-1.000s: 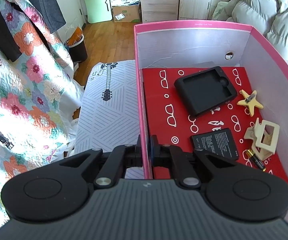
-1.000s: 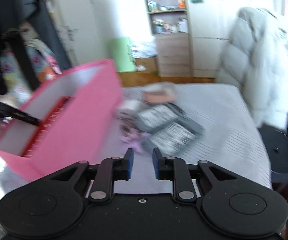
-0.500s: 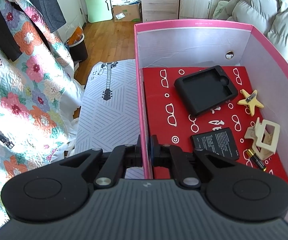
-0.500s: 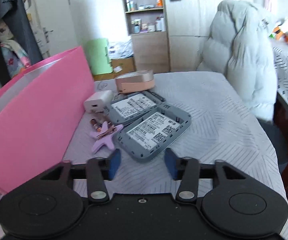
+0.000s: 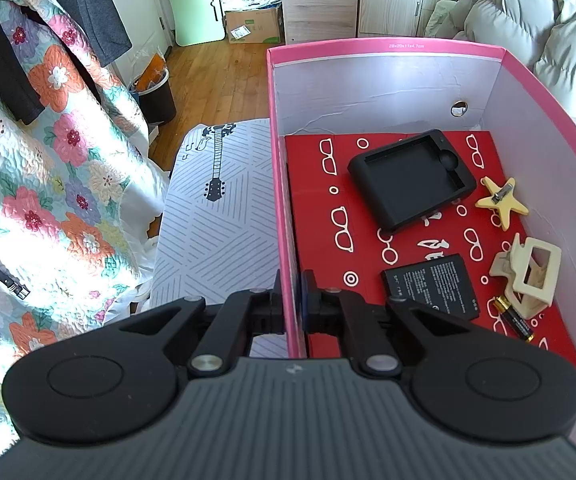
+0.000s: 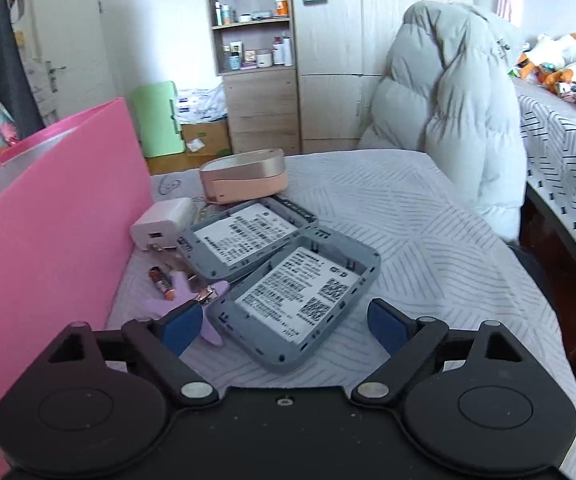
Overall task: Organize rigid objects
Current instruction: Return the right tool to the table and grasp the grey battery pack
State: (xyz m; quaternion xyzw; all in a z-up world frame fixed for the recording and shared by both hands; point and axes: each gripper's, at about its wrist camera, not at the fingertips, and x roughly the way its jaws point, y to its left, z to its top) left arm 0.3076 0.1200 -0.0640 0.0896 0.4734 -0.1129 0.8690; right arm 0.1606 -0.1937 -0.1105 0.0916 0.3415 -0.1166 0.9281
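Observation:
My left gripper (image 5: 292,300) is shut on the near left wall of the pink box (image 5: 284,200). On the box's red floor lie a black silicone case (image 5: 412,182), a yellow star clip (image 5: 502,200), a cream claw clip (image 5: 528,276), a flat black battery (image 5: 432,286) and an AA battery (image 5: 514,318). My right gripper (image 6: 284,326) hangs over the bed with its jaws opening wide. The nearer grey device (image 6: 300,304) sits between its blue pads, untouched. Beside it lie a second grey device (image 6: 244,236), a purple star clip (image 6: 192,300), a small battery (image 6: 162,280), a white charger (image 6: 164,222) and a pink round case (image 6: 244,176).
The pink box's outer wall (image 6: 48,220) stands left of the loose items. A white puffer jacket (image 6: 448,112) is heaped at the bed's far right. A floral quilt (image 5: 48,180) hangs on the left, with a dark bin (image 5: 156,96) on the wooden floor.
The right gripper's jaws have spread from nearly shut to wide, and it has come down closer over the grey devices. The left gripper still clamps the box wall, unmoved.

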